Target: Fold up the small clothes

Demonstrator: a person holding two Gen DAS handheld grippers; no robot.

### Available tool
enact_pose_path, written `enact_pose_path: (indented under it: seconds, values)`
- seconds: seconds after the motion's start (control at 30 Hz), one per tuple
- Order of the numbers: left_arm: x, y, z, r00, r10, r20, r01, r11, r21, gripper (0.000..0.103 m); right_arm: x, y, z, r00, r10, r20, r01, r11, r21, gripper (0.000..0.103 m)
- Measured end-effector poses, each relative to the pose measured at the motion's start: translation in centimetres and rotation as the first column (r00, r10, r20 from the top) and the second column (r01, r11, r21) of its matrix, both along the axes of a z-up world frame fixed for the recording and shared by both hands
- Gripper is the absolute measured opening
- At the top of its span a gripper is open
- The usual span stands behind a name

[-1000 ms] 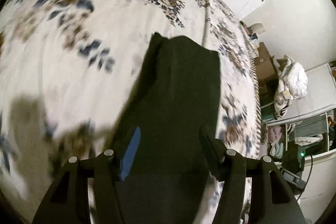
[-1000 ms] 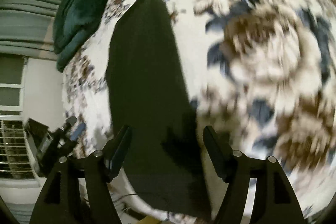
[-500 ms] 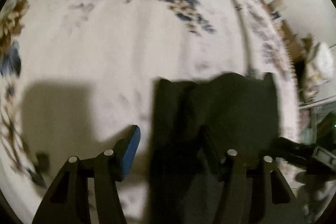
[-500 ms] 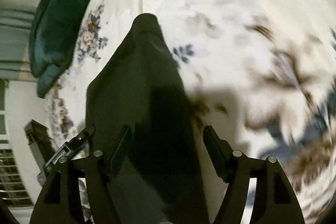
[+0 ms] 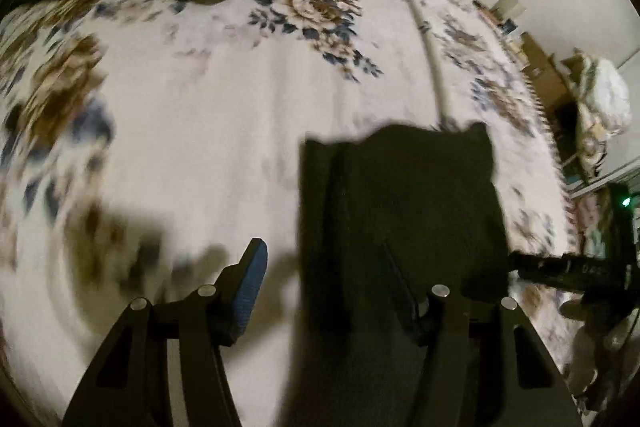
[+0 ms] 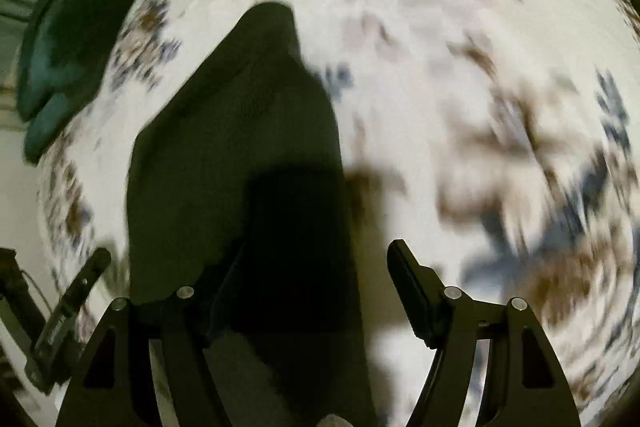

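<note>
The cloth [image 5: 400, 203] is dark, soft and light, prob. limp; it lies flat on the bed [image 5: 224, 115], near its edge. Best to pinch it at a corner. Left gripper [image 5: 324, 267] and right gripper [image 6: 316, 267] both stand open w/ nothing held.

No lettering can be read in either view. In the left wrist view, at the right edge of the frame, the other gripper's black finger [image 5: 568, 269] carries a few pale printed characters, too blurred to make out. In the right wrist view, at the lower left of the frame, a black finger [image 6: 64, 319] bears a small pale marking along its side, likewise too small and blurred to read. The flowered bedspread [image 5: 240, 115] shows only its pattern of blooms and leaves, no words. The dark garment [image 6: 224, 155] carries no visible label or print.
</note>
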State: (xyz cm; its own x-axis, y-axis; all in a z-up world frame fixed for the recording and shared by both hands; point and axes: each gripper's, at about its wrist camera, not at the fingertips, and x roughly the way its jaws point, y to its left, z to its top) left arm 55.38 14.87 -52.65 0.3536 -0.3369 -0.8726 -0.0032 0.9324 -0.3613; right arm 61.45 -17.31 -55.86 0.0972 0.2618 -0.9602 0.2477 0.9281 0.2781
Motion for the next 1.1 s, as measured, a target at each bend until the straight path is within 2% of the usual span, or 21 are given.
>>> enact_pose_path:
  seconds: [0.13, 0.17, 0.2, 0.3, 0.33, 0.37, 0.43, 0.53, 0.63, 0.67, 0.7, 0.73, 0.8, 0.83, 0.9, 0.97, 1.03, 1.07, 1.1]
  values:
    - [-8.4, 0.3, 1.4, 0.998, 0.023, -0.060, -0.026, 0.998, -0.052, 0.056, -9.1, -0.6, 1.0, 0.997, 0.026, -0.069, -0.017, 0.992, 0.128, 0.073]
    - [-11.6, 0.8, 1.6, 0.996, 0.034, -0.086, -0.039, 0.997, -0.060, 0.056, -12.1, -0.9, 1.1, 0.996, 0.030, -0.086, -0.016, 0.988, 0.156, 0.073]
    - [-13.1, 0.9, 1.8, 0.993, 0.044, -0.107, -0.051, 0.996, -0.066, 0.056, -14.6, -1.2, 1.2, 0.995, 0.030, -0.097, -0.013, 0.984, 0.176, 0.073]
    - [-21.0, 1.9, 1.8, 0.978, 0.078, -0.196, -0.096, 0.992, -0.087, 0.056, -23.2, -2.8, 0.7, 0.986, 0.019, -0.169, 0.017, 0.977, 0.213, 0.073]
    - [-22.4, 1.8, 1.7, 0.972, 0.086, -0.216, -0.108, 0.990, -0.093, 0.056, -26.0, -3.2, 0.3, 0.980, 0.018, -0.196, 0.025, 0.976, 0.215, 0.073]
    - [-25.1, 2.2, 1.1, 0.962, 0.094, -0.258, -0.122, 0.988, -0.095, 0.056, -29.2, -3.7, -0.3, 0.973, 0.015, -0.230, 0.035, 0.976, 0.215, 0.073]
    - [-28.0, 2.1, -0.3, 0.944, 0.107, -0.312, -0.140, 0.986, -0.086, 0.056, -34.6, -4.5, -2.2, 0.954, 0.010, -0.300, 0.061, 0.972, 0.227, 0.073]
    - [-32.1, 2.8, -3.4, 0.915, 0.128, -0.382, -0.181, 0.977, -0.108, 0.056, -39.7, -4.5, -5.4, 0.933, -0.019, -0.359, 0.110, 0.966, 0.233, 0.073]
    - [-34.6, 2.5, -5.9, 0.921, 0.100, -0.377, -0.161, 0.978, -0.133, 0.056, -42.3, -3.9, -7.7, 0.939, -0.010, -0.343, 0.096, 0.967, 0.236, 0.073]
    - [-34.9, 2.0, -6.9, 0.929, 0.077, -0.362, -0.132, 0.983, -0.130, 0.056, -42.8, -3.6, -8.6, 0.945, 0.003, -0.327, 0.084, 0.964, 0.253, 0.073]
    - [-35.1, 1.6, -7.6, 0.928, 0.069, -0.366, -0.118, 0.986, -0.114, 0.056, -43.4, -3.3, -9.5, 0.948, 0.013, -0.317, 0.080, 0.957, 0.280, 0.073]
    - [-35.3, 1.3, -8.4, 0.926, 0.057, -0.373, -0.114, 0.984, -0.134, 0.056, -44.0, -3.0, -10.3, 0.951, 0.014, -0.307, 0.083, 0.950, 0.300, 0.073]
    - [-35.5, 0.7, -8.8, 0.932, 0.054, -0.358, -0.114, 0.982, -0.150, 0.057, -44.3, -2.2, -11.2, 0.959, 0.019, -0.281, 0.078, 0.940, 0.331, 0.073]
    - [-35.6, 0.3, -8.6, 0.941, 0.045, -0.335, -0.102, 0.983, -0.153, 0.061, -44.3, -2.2, -11.5, 0.963, 0.026, -0.270, 0.070, 0.938, 0.339, 0.073]
    - [-35.5, -0.3, -8.4, 0.946, 0.036, -0.321, -0.084, 0.987, -0.138, 0.062, -44.3, -1.3, -11.8, 0.967, 0.031, -0.253, 0.058, 0.941, 0.334, 0.074]
    - [-35.9, -0.6, -8.3, 0.950, 0.026, -0.312, -0.078, 0.985, -0.156, 0.062, -44.2, -0.8, -11.7, 0.970, 0.024, -0.240, 0.058, 0.942, 0.331, 0.074]
    - [-36.1, -1.3, -8.3, 0.948, 0.013, -0.318, -0.082, 0.976, -0.203, 0.062, -44.0, -0.5, -11.3, 0.973, 0.021, -0.232, 0.063, 0.934, 0.351, 0.066]
    - [-36.2, -1.7, -8.3, 0.948, 0.001, -0.318, -0.082, 0.967, -0.242, 0.062, -44.0, -0.1, -11.3, 0.971, 0.027, -0.239, 0.066, 0.926, 0.373, 0.057]
    - [-36.3, -2.4, -8.2, 0.947, -0.012, -0.320, -0.075, 0.963, -0.258, 0.062, -44.0, 0.3, -11.3, 0.969, 0.032, -0.246, 0.066, 0.922, 0.381, 0.055]
